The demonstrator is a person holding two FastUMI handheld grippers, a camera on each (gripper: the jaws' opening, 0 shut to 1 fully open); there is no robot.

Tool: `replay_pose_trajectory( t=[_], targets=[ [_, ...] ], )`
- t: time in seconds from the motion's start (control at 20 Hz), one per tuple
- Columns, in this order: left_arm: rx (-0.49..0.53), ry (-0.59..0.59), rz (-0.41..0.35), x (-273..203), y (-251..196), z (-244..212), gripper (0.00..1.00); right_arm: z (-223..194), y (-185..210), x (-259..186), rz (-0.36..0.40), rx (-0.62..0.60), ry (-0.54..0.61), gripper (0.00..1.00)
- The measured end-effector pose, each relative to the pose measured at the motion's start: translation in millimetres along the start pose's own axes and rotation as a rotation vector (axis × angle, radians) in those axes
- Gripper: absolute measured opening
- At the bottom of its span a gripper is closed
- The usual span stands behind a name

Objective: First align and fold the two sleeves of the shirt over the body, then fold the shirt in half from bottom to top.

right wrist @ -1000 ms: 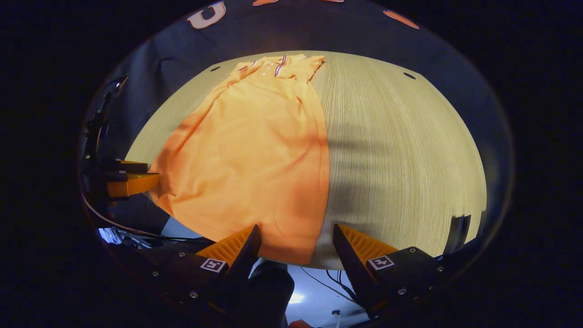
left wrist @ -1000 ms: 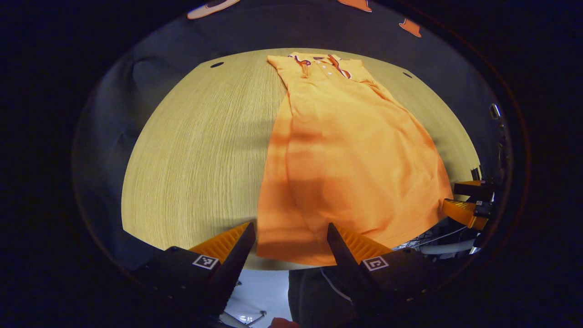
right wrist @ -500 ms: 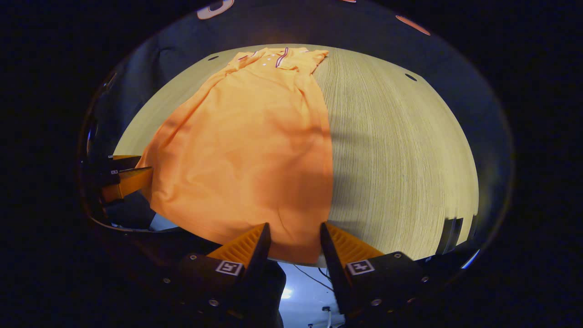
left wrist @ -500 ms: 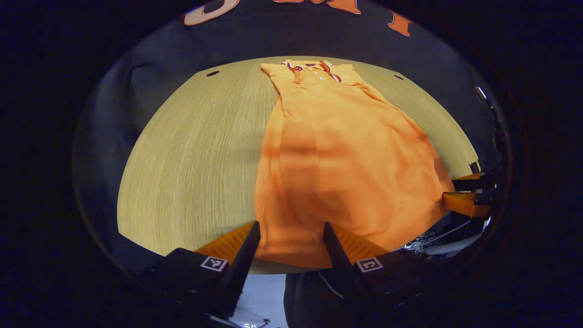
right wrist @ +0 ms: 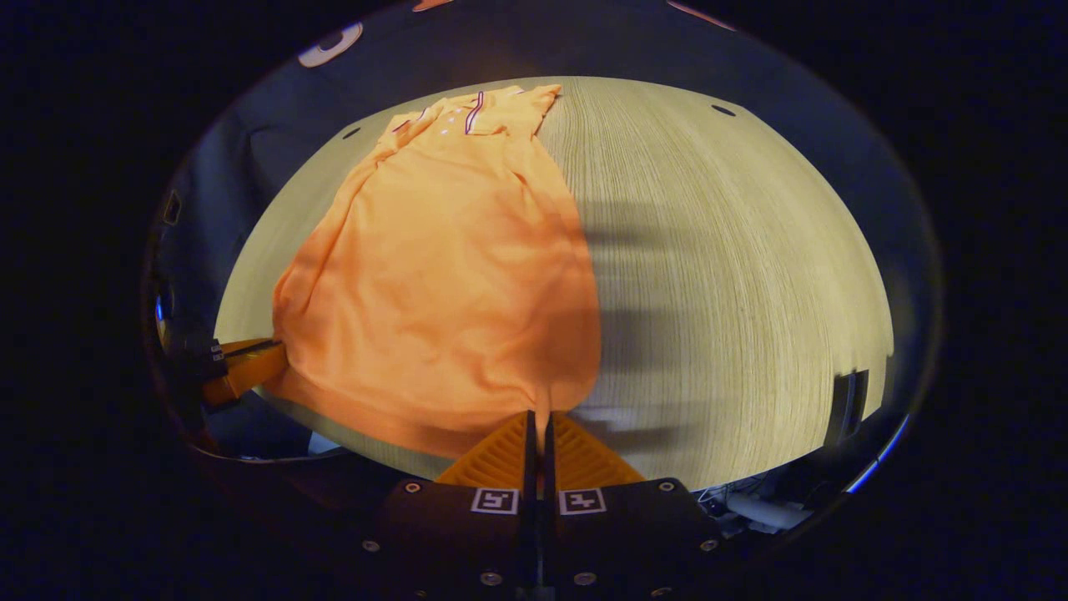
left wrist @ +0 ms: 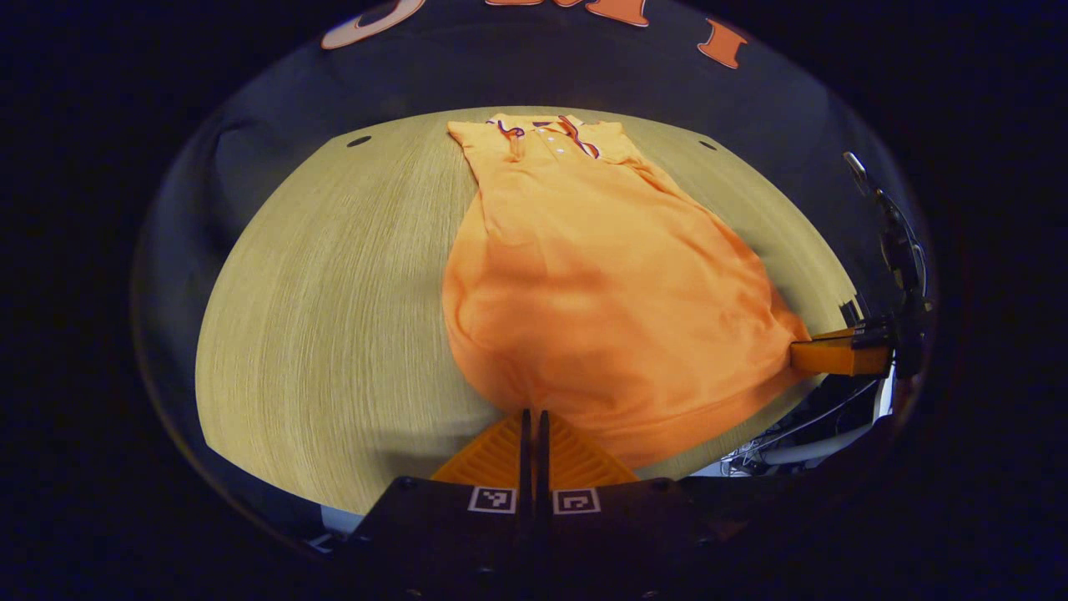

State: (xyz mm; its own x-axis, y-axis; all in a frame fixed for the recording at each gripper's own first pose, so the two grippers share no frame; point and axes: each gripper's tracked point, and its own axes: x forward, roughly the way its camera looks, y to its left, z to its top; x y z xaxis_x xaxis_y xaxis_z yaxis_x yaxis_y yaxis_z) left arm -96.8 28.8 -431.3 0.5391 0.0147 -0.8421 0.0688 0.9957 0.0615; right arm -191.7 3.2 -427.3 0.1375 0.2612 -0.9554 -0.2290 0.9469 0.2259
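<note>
Orange shirt [left wrist: 601,284] lies on the tabletop [left wrist: 334,292], collar far, sleeves folded in. Left tool [left wrist: 532,417] and right tool [right wrist: 538,417] each pinch a hem corner. Risk — unequal lift skews the fold, or thin fabric slips free.

There is one orange shirt [left wrist: 601,284], with one striped collar [left wrist: 546,132] at its far end. It lies on one wooden worktop [left wrist: 334,284]. Two dark round holes show in the worktop's far part, one on the left [left wrist: 359,141] and one on the right [left wrist: 707,145]. There are two tongs: the left tongs [left wrist: 532,421] at the bottom of the left gripper view, and the right tongs [right wrist: 538,421] at the bottom of the right gripper view.
</note>
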Motion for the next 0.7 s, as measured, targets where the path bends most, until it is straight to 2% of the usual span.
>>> replay_pose_trajectory(
  t=[0.1,0.25,0.45,0.7],
  targets=[
    [0.022,-0.019,0.016,-3,5,11,0.01,15,3,-2,0.035,0.046,-0.046,0.04],
    [0.012,-0.061,0.002,-11,5,31,0.01,35,3,-6,0.066,0.085,-0.086,0.04],
    [-0.050,-0.127,-0.025,-17,8,74,0.01,62,5,-11,0.092,0.091,-0.139,0.04],
    [-0.028,-0.185,-0.016,-20,15,115,0.02,91,5,-16,0.096,0.070,-0.182,0.04]
  ],
)
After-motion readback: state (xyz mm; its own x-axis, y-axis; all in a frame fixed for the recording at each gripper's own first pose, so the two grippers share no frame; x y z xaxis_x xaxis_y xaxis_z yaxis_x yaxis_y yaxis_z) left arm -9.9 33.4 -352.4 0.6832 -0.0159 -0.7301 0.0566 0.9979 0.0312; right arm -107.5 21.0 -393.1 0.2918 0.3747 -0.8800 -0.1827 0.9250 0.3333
